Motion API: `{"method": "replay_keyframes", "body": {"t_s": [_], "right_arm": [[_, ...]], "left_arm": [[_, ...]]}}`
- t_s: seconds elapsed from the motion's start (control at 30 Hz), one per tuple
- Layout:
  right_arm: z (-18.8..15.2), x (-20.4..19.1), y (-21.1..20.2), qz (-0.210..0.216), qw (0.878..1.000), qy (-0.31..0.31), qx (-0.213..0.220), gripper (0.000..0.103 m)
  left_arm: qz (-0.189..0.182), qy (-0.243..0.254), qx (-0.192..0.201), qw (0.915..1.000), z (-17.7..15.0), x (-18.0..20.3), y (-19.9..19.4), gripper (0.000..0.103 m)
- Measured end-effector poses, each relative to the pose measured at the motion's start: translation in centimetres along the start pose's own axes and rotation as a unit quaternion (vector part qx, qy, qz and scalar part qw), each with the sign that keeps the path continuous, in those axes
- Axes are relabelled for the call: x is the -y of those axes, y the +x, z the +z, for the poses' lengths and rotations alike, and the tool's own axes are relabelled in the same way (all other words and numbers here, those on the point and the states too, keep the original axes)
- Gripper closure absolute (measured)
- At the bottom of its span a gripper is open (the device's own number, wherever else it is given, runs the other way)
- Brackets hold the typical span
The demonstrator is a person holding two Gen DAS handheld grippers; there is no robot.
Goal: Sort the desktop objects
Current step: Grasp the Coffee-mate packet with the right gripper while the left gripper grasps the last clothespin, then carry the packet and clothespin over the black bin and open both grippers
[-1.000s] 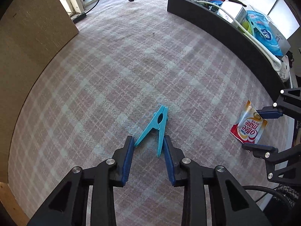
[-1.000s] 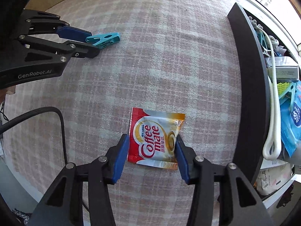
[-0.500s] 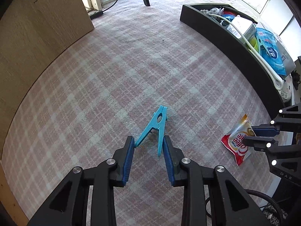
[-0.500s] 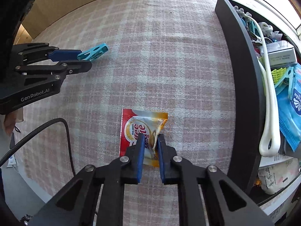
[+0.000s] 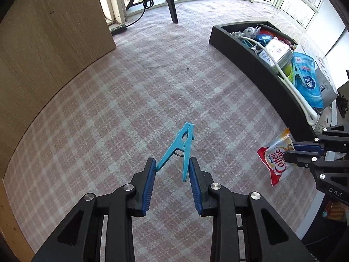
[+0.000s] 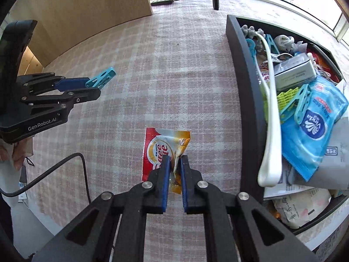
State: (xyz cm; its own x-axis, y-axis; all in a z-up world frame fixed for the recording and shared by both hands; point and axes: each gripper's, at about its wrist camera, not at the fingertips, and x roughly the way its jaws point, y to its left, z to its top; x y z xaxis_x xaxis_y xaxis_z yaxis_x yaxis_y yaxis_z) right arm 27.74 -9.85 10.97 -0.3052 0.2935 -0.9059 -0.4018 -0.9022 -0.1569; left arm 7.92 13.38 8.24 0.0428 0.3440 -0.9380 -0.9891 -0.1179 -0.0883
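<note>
My left gripper [image 5: 172, 166] is shut on a blue clothespin [image 5: 180, 145], its pads pressing the two handle ends, and holds it above the checked cloth. The clothespin also shows in the right wrist view [image 6: 101, 79]. My right gripper [image 6: 174, 163] is shut on a red and gold Coffee mate sachet [image 6: 162, 146] and holds it lifted off the cloth. The sachet also shows in the left wrist view [image 5: 274, 155], hanging from the right gripper [image 5: 292, 150]. A black tray [image 6: 244, 83] at the right holds several sorted items.
The tray [image 5: 257, 69] holds a white hanger [image 6: 270, 100], a blue Vinda tissue pack [image 6: 314, 126], a metal tin [image 6: 294, 72] and more clothespins. A wooden panel [image 5: 43, 43] stands at the left. A stand leg [image 5: 170, 2] and a power strip [image 5: 117, 29] lie at the far edge.
My right gripper closed on the sachet and lifted it. Both grippers rose from the cloth, the left one carrying the clothespin up.
</note>
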Motion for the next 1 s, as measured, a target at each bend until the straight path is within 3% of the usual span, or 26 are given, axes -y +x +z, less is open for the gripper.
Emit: {"method": "replay_keyframes", "body": {"t_s": [0.4, 0.57, 0.77, 0.8, 0.87, 1.0], "right_arm": [[7.5, 10.0, -8.5, -0.055, 0.99, 0.082, 0.101, 0.093], [9.6, 14.6, -9.8, -0.061, 0.983, 0.124, 0.117, 0.093], [10.6, 17.2, -10.1, -0.07, 0.981, 0.135, 0.118, 0.092], [10.7, 17.4, -10.1, -0.07, 0.982, 0.135, 0.115, 0.091], [10.7, 17.8, -10.1, -0.075, 0.981, 0.142, 0.112, 0.082], [10.4, 17.6, -10.6, -0.083, 0.98, 0.13, 0.123, 0.077]], "left_arm": [[-0.032, 0.018, 0.042, 0.9984, 10.5, 8.1, -1.7, 0.074], [-0.045, 0.023, 0.05, 0.9975, 14.5, 11.8, -1.7, 0.074], [-0.061, 0.033, 0.062, 0.9957, 18.1, 15.4, -1.2, 0.073], [-0.064, 0.038, 0.065, 0.9951, 18.4, 15.8, -1.2, 0.072], [-0.057, 0.037, 0.059, 0.9959, 18.9, 16.3, -1.0, 0.051], [-0.052, 0.032, 0.063, 0.9961, 18.7, 16.2, -1.4, 0.05]]}}
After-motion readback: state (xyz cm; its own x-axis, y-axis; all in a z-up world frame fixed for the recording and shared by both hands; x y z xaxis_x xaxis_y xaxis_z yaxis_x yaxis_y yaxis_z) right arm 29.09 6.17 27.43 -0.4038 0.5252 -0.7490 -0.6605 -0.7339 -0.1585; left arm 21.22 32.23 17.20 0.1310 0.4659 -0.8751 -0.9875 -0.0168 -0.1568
